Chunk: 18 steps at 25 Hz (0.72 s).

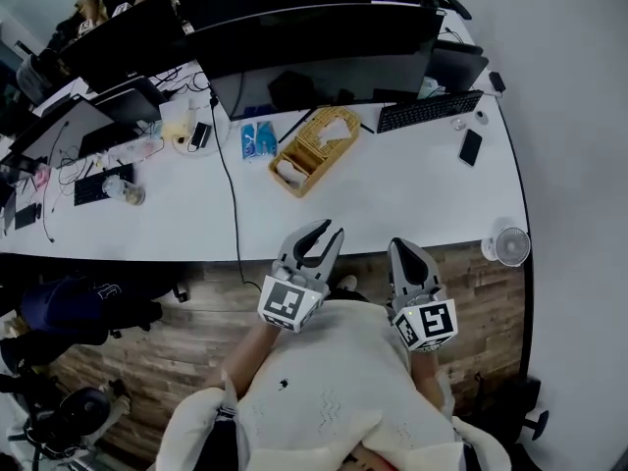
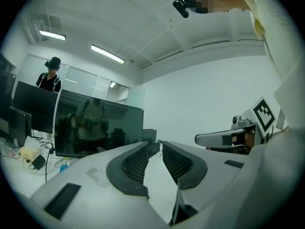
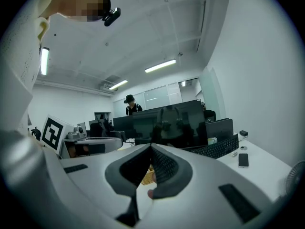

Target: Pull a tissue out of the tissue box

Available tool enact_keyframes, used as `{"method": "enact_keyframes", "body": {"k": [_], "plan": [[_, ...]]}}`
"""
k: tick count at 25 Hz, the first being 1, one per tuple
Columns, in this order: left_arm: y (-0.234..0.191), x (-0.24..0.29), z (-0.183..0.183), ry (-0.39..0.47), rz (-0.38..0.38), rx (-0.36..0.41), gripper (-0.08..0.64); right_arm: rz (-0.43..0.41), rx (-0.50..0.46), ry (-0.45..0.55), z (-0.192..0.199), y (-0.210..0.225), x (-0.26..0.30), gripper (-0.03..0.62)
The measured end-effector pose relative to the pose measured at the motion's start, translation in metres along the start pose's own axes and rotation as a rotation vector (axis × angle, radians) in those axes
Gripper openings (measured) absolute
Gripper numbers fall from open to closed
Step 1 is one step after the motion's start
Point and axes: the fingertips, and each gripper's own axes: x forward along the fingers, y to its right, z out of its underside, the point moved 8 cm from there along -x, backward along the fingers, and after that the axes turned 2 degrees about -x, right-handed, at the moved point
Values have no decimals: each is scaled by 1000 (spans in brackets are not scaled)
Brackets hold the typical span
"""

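The tissue box [image 1: 312, 151] is a slatted wooden box lying at an angle on the white desk [image 1: 412, 189], with white tissue showing at its far end. Both grippers hang in front of the desk's near edge, well short of the box. My left gripper [image 1: 331, 229] is open with a narrow gap and holds nothing; the left gripper view shows its jaws [image 2: 158, 142] apart and pointing level across the room. My right gripper [image 1: 397, 245] is shut on nothing, its tips [image 3: 151, 146] meeting. A sliver of the wooden box [image 3: 147, 174] shows between its jaws.
Monitors [image 1: 314, 42] line the desk's far side. A keyboard [image 1: 429, 111], a phone [image 1: 471, 147] and a small fan [image 1: 510, 246] sit to the right, blue packets [image 1: 258, 139] and a black cable [image 1: 231, 180] to the left. Below the desk edge lies wooden floor [image 1: 196, 312].
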Motion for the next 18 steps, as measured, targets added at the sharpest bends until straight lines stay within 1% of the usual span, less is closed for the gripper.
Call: {"method": "enact_keyframes", "body": {"k": [5,9,13,18], "plan": [[-2,12,1,3,-47,-3,94,-31,11,-13,-1,13,9,2],[-5,20,3,3,-74,-7,94,-65,-7,-20,-3,22,17,2],[-9,27,5,-3,-89,8,94,-63,-3,-30,-4,33,25,2],[-21,35,11,-22,-111,1,94,-70,-7,-48,-3,42,38,2]]}}
